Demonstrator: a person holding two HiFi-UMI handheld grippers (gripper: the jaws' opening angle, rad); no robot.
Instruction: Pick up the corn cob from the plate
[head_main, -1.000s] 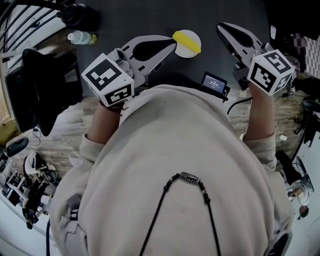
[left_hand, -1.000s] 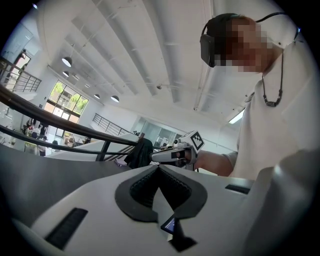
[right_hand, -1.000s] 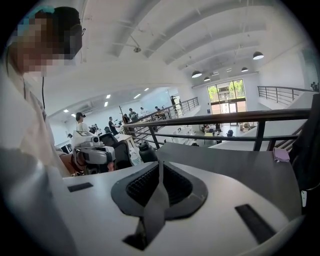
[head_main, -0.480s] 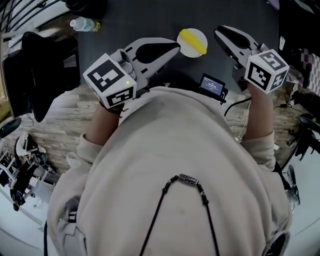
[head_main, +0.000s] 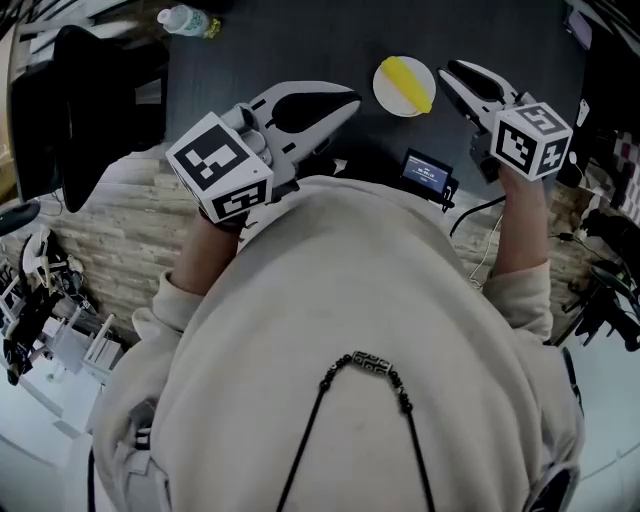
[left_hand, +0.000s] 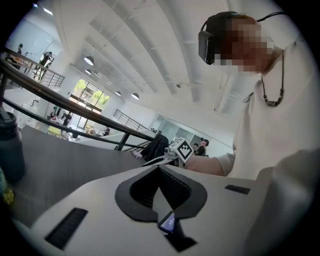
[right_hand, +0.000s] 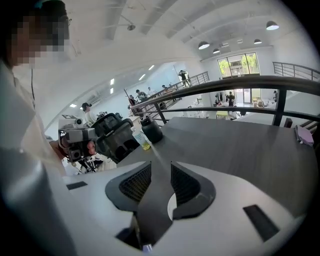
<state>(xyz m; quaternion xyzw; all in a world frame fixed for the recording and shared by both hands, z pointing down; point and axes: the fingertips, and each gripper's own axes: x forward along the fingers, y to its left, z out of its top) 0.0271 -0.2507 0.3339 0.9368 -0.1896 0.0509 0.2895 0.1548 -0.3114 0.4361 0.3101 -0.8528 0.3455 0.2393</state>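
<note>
A yellow corn cob (head_main: 411, 84) lies across a small white plate (head_main: 386, 82) on the dark table. My right gripper (head_main: 448, 70) sits just right of the plate, tips close to its rim. Its jaws have just been opening; in the right gripper view they (right_hand: 161, 168) stand apart with nothing between them, and a sliver of the white plate (right_hand: 172, 203) shows beneath. My left gripper (head_main: 350, 100) hovers left of and nearer than the plate. In the left gripper view its pads (left_hand: 159, 168) meet, holding nothing.
A small device with a lit screen (head_main: 427, 169) sits at the table's near edge below the plate. A plastic bottle (head_main: 186, 18) stands at the far left, beside a dark jar (right_hand: 152, 131). A black chair (head_main: 90, 90) stands left of the table.
The right gripper has come down beside the plate's right edge and its jaws have parted. The left gripper has dipped slightly. The plate sits further right in the head view.
</note>
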